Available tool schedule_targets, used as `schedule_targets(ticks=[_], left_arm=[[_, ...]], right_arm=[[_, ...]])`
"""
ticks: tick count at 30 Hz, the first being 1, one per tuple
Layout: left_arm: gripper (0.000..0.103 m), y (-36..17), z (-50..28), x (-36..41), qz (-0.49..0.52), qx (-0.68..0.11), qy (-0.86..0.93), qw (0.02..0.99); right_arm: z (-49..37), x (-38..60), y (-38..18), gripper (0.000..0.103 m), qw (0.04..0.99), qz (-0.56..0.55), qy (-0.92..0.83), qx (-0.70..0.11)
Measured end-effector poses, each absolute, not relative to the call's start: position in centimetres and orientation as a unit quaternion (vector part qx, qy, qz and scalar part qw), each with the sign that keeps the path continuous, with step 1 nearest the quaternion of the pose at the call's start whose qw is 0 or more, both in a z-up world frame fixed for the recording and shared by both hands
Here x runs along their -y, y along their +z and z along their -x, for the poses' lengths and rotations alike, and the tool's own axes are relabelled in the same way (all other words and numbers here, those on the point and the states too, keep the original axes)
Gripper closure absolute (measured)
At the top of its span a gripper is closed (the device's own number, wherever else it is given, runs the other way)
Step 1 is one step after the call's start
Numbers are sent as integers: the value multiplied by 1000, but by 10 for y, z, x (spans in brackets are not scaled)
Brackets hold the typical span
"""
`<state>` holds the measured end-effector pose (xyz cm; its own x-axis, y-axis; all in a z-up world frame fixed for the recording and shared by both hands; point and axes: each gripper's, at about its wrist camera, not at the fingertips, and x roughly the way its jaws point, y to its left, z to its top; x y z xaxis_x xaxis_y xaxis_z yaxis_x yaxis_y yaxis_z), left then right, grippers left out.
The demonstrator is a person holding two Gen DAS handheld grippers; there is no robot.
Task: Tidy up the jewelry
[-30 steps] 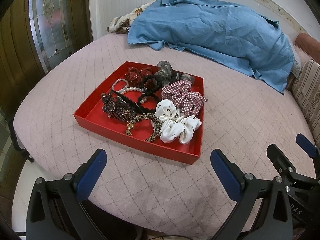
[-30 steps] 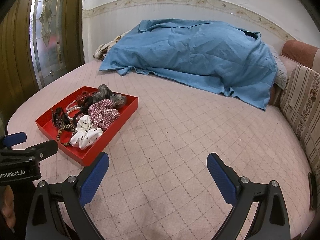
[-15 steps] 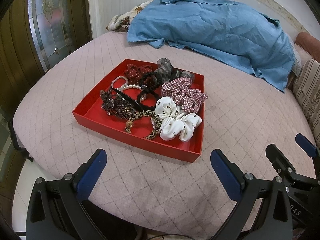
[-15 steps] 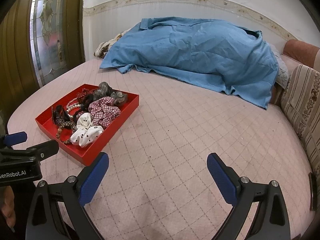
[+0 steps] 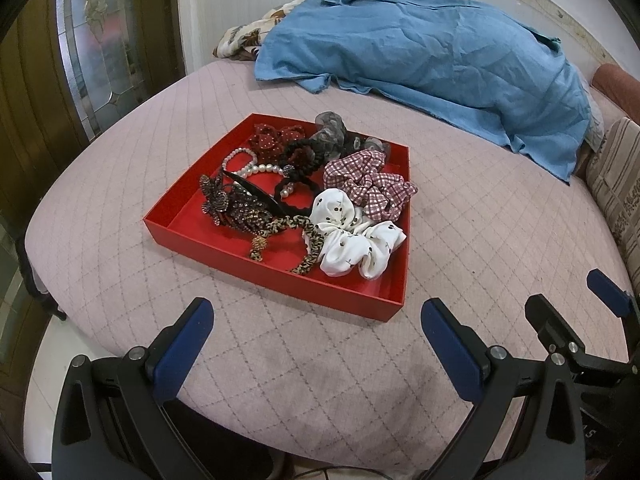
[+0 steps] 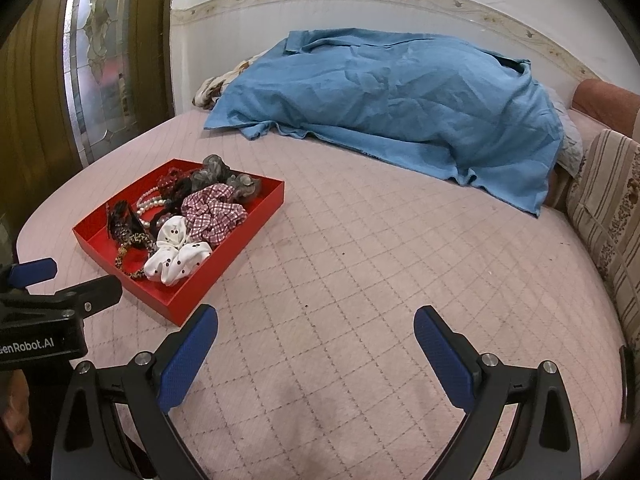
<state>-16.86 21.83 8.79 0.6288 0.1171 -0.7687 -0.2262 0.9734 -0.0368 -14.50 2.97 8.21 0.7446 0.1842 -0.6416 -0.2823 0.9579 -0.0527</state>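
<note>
A red tray (image 5: 276, 270) lies on the pink quilted bed and also shows in the right wrist view (image 6: 200, 286). It holds a white dotted scrunchie (image 5: 356, 236), a red checked scrunchie (image 5: 368, 184), a pearl bracelet (image 5: 256, 168), a dark beaded flower clip (image 5: 228, 204), a leopard-print band (image 5: 296, 232) and a grey scrunchie (image 5: 332, 132). My left gripper (image 5: 316, 344) is open and empty, just in front of the tray. My right gripper (image 6: 316, 348) is open and empty over bare bed, to the right of the tray.
A blue sheet (image 6: 400, 96) covers a heap at the back of the bed. Striped cushions (image 6: 608, 216) line the right side. A stained-glass door (image 5: 96, 52) stands at the left. The bed's front edge (image 5: 248, 432) runs just under the left gripper.
Both grippers have moved slightly forward toward the tray, which looks a little nearer. Nothing has been taken hold of.
</note>
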Motion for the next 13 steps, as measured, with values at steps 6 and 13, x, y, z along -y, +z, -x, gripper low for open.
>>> schedule_targets(ticks=[6,13], left_arm=[[0,89,169,-222,66,-417,105,901],[0,94,165,-228,65,-417,126,898]], right_arm=[[146,-32,81,3,930,74,130,-336],[146,-33,79,3,927,73,136,-341]])
